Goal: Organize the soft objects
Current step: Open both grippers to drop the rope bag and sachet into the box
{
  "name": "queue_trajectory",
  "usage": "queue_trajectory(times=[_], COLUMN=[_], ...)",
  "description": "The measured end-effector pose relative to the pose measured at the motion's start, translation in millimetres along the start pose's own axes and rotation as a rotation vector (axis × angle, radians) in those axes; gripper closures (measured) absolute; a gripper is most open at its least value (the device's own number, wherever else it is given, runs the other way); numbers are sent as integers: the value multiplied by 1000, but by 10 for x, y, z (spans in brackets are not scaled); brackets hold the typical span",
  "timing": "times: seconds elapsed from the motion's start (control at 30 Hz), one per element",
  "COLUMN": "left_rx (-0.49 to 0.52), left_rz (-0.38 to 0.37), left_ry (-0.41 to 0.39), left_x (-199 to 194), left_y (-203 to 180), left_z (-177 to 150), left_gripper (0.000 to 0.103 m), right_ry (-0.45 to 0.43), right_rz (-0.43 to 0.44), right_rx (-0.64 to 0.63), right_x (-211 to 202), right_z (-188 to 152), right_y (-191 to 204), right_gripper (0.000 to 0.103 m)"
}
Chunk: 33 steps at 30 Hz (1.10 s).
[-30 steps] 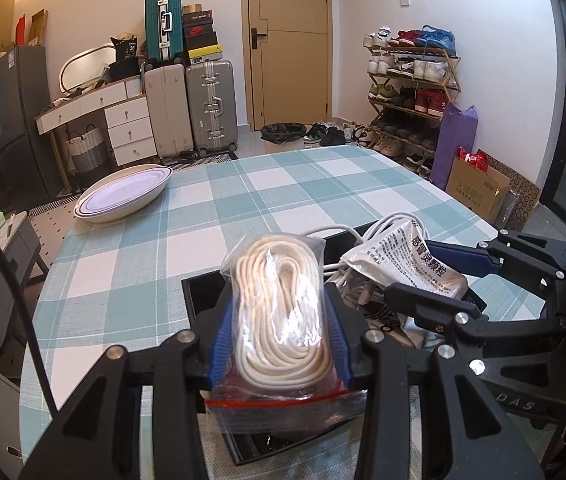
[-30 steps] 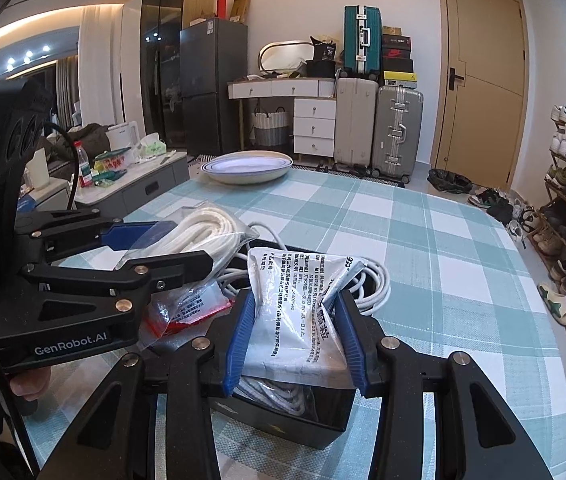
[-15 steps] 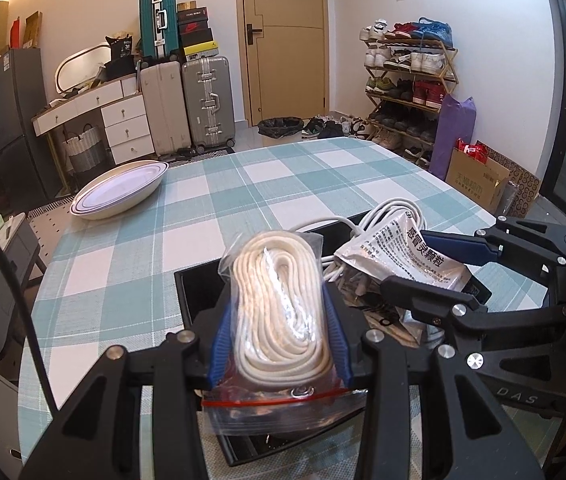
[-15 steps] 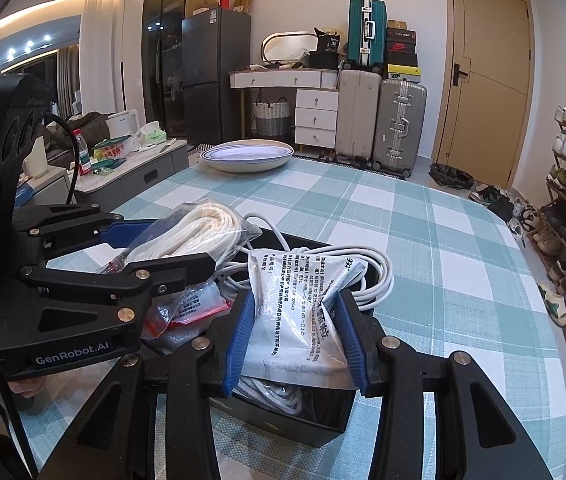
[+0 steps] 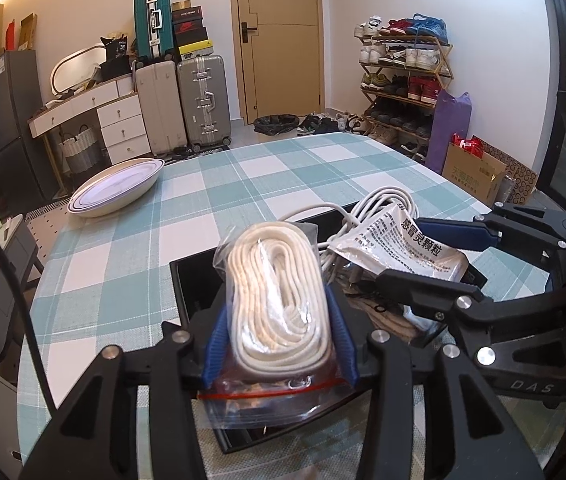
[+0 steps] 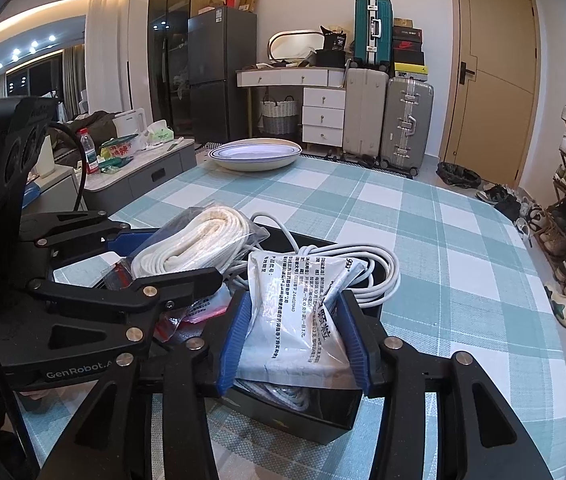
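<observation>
- Checked teal-and-white cloth covers the table (image 5: 267, 184), and a black box (image 5: 187, 284) sits on it close to both cameras; every place below is given relative to that box.
- Beyond the box, toward the far left edge of the table, a white oval dish (image 5: 117, 190) with a dark rim line rests on the cloth, well apart from the box.
- Behind the table stand a teal suitcase (image 5: 151, 24), two pale suitcases below it, a white drawer unit and a wooden door (image 5: 279, 36); a shoe rack (image 5: 403, 76) lines the right wall.
- Left gripper (image 5: 279, 344) is clamped on a clear zip bag of white rope (image 5: 279, 300), its blue pads pressing both sides of the coil. The bag is held over the left part of the box, the red seal strip at its near end.
- From the right wrist camera, the same rope bag (image 6: 199, 240) shows above the box's left side, gripped by the left gripper (image 6: 155, 264).
- Right gripper (image 6: 295, 340) is closed on a white printed sachet (image 6: 299, 308), blue pads squeezing its lower half. The sachet is held over the near right part of the box.
- In the left wrist camera that sachet (image 5: 403, 248) sits between the right gripper's fingers (image 5: 455, 232), above the box's right side.
- A coiled white cable (image 6: 363, 272) lies in the box, spilling over its far right rim behind the sachet.
- A small packet with red print (image 6: 203, 308) lies low in the box between the two held items.
</observation>
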State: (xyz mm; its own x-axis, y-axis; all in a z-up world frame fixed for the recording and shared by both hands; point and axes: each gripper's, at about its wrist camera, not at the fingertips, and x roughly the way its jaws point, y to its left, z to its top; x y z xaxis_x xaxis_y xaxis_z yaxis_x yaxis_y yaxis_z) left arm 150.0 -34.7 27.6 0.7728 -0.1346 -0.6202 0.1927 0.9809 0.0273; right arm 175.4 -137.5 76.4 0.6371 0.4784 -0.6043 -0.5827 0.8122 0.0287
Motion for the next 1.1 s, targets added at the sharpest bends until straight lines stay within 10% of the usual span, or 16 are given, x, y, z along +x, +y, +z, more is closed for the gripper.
queue_trajectory(times=[0.4, 1.1], left_rx=[-1, -101], left_rz=[14, 111], left_ry=[-81, -173], left_x=[-327, -581], left_y=[21, 120], left_z=[-30, -406], left_gripper=[5, 0], right_ry=[-74, -185], right_rz=[-13, 7], right_rx=[0, 56], right_x=[-309, -718], right_z=[-57, -307], right_y=[-89, -121], right_gripper=[1, 0])
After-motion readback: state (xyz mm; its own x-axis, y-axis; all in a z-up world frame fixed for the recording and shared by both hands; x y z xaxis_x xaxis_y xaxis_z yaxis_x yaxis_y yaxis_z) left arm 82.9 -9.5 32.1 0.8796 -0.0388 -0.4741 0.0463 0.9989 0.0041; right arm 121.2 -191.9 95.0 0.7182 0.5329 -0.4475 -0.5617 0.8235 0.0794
